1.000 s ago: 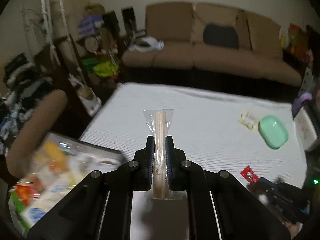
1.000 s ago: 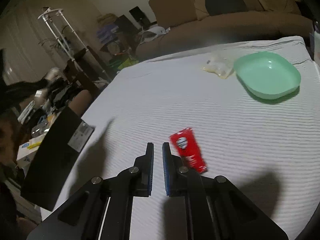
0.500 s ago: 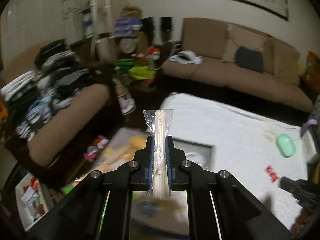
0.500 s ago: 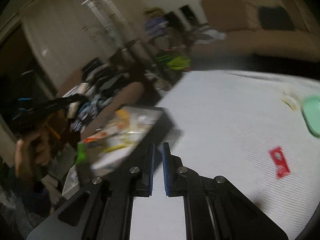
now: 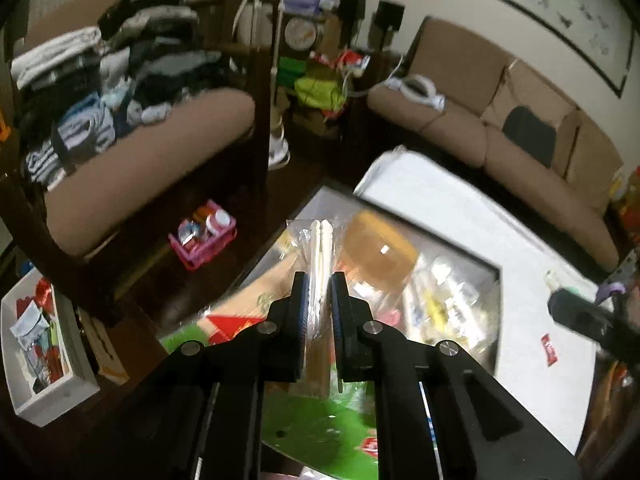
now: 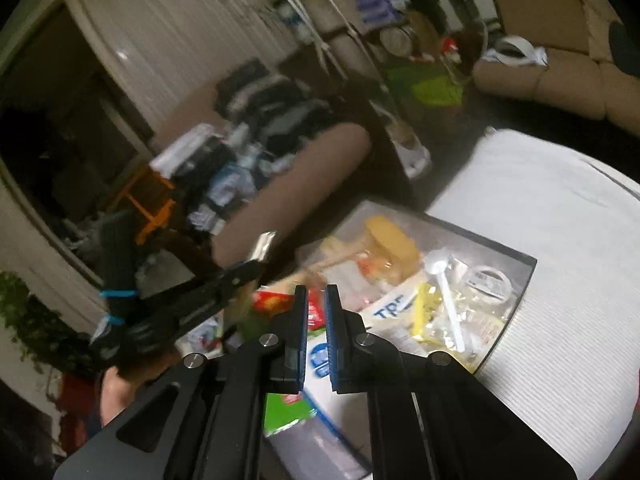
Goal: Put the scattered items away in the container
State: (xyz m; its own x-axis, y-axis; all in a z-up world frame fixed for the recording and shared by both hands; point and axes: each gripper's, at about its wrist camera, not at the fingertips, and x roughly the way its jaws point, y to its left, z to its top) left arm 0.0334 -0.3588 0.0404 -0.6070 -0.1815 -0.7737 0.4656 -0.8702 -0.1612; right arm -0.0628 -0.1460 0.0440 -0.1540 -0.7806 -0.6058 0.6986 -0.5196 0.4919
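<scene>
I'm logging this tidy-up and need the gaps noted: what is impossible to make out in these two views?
- Left wrist view: the clear plastic packet of pale sticks is hidden lower down by the left gripper.
- Both views: motion blur hides the print on items in the dark rectangular box.
- Left wrist view: the small red sachet is too small to read.

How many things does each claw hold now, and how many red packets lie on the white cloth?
Left claw: 1, the clear packet of wooden sticks
Right claw: 0, shut on nothing
Red packets on the white cloth: 1, red packet
Total: 2
</scene>
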